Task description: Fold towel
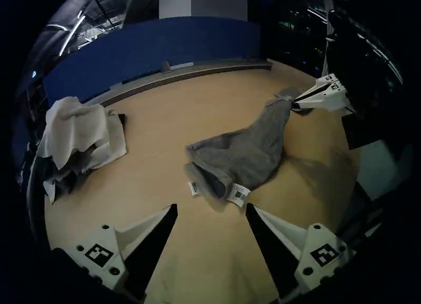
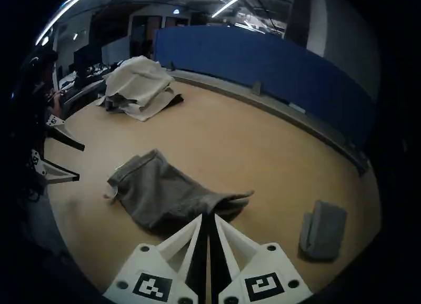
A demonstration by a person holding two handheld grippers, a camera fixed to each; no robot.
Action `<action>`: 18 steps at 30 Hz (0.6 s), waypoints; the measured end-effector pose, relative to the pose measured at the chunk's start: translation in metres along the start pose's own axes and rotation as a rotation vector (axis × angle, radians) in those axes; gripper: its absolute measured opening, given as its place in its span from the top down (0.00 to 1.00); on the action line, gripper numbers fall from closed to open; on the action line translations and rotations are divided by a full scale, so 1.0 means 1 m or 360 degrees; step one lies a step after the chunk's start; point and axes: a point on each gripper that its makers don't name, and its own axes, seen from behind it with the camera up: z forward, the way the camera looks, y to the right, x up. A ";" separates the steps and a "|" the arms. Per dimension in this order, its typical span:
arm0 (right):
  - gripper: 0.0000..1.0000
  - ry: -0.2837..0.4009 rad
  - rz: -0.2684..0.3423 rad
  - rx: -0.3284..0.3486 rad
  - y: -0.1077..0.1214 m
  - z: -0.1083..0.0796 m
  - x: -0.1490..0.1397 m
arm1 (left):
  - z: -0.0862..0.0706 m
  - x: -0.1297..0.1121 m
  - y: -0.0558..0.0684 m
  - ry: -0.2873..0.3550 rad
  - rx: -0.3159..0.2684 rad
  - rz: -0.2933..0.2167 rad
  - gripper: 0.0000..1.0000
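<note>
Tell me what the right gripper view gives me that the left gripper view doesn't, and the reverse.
Right gripper view: a small folded grey cloth lying on the table to the right of the towel, and the left gripper far off at the edge, open. Left gripper view: the towel's white tags at its near hem, and the right gripper seen from outside, closed on the towel's far corner. Shared: the crumpled grey towel, the pile of white towels, the wooden table and the blue partition.

A heap of white cloths point(image 1: 79, 130) lies on the wooden counter point(image 1: 158, 125), near the blue partition point(image 1: 158, 46) along its far edge.
</note>
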 end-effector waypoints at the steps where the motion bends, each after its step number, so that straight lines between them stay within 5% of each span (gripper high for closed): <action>1: 0.99 0.0007 -0.0011 0.0008 -0.003 0.001 0.005 | -0.001 0.000 -0.001 0.0003 0.0001 -0.0004 0.03; 18: 0.99 0.0039 -0.0205 0.0211 -0.088 0.030 0.055 | -0.016 -0.004 -0.009 0.0053 0.0028 -0.0047 0.03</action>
